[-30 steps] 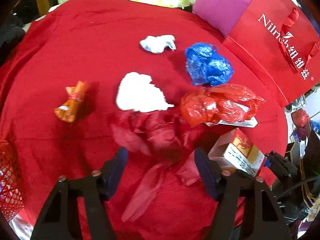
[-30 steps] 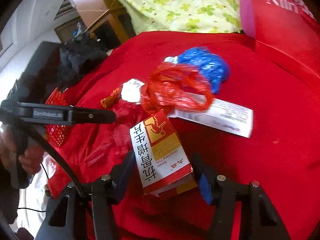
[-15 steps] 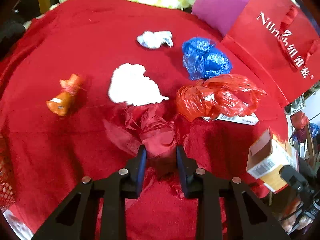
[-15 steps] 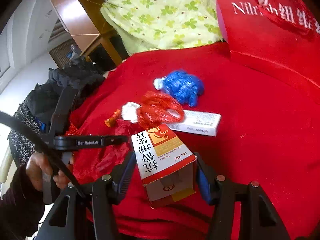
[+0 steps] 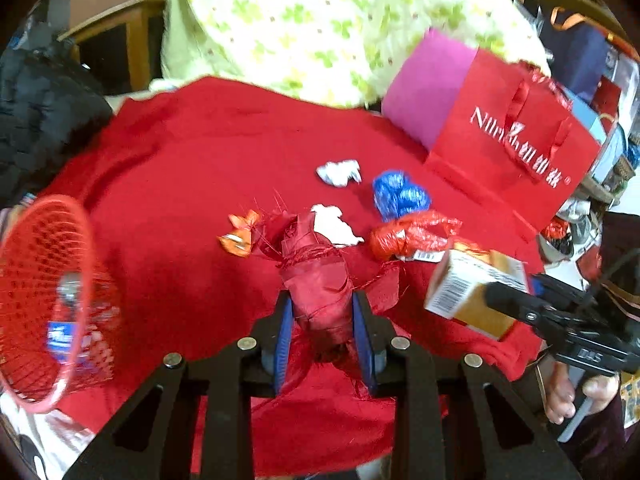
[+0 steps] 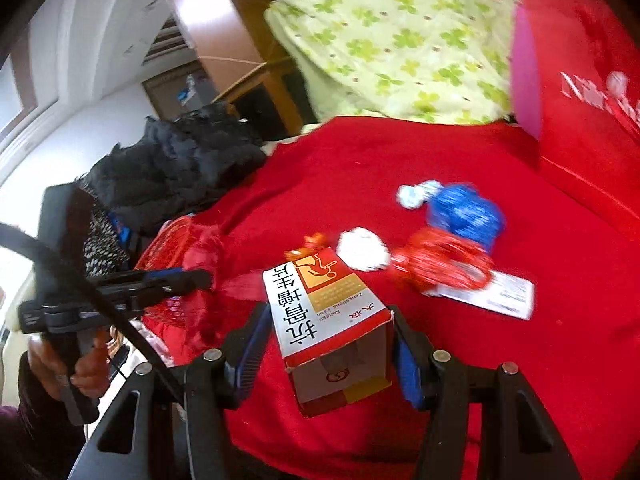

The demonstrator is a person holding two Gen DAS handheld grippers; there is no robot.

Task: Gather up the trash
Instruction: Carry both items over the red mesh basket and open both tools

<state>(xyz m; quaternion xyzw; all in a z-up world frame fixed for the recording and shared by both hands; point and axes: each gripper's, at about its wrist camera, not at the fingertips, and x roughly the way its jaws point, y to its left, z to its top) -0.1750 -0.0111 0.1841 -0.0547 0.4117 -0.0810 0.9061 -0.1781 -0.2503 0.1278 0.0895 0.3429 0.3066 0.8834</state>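
My left gripper (image 5: 322, 320) is shut on a crumpled dark red wrapper (image 5: 316, 280) and holds it above the red cloth. My right gripper (image 6: 328, 348) is shut on a red, white and yellow medicine box (image 6: 328, 320), also lifted; the box shows in the left wrist view (image 5: 472, 292) too. A red mesh basket (image 5: 44, 296) with some trash inside stands at the left edge, and it shows in the right wrist view (image 6: 168, 248). On the cloth lie an orange wrapper (image 5: 240, 236), white paper (image 5: 334, 226), a white wad (image 5: 340, 172), a blue bag (image 5: 400, 196) and a red bag (image 5: 412, 234).
A red paper shopping bag (image 5: 516, 152) with a pink pillow (image 5: 428, 84) stands at the back right. A green-patterned quilt (image 5: 332, 20) lies behind. A black jacket (image 5: 40, 120) sits at the left. A flat white carton (image 6: 488, 296) lies under the red bag.
My left gripper has closed on the dark red wrapper and lifted it. My right gripper has lifted the medicine box. Both views pulled back, and the red basket came into view.
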